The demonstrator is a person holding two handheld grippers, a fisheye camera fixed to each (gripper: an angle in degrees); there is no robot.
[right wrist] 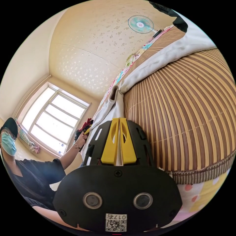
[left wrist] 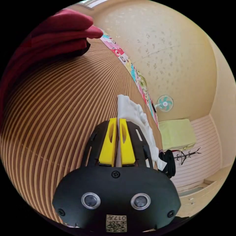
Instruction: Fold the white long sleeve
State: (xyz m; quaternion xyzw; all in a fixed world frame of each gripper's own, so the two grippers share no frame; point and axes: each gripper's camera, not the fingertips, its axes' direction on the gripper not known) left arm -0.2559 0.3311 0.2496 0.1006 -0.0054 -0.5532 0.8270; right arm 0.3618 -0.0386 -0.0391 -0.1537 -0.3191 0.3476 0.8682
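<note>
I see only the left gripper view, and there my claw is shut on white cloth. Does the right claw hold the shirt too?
Observer: Yes, the right claw is shut on the shirt.
Operator: How does the shirt lie there?
Observer: A long band of it runs across the striped mat, away from that claw.
Operator: Is somebody near?
Observer: A person in a dark top is beside the mat, one arm reaching toward the shirt.

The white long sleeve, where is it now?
The white long sleeve lies on the striped mat, pinched by both tongs, right and left.
</note>
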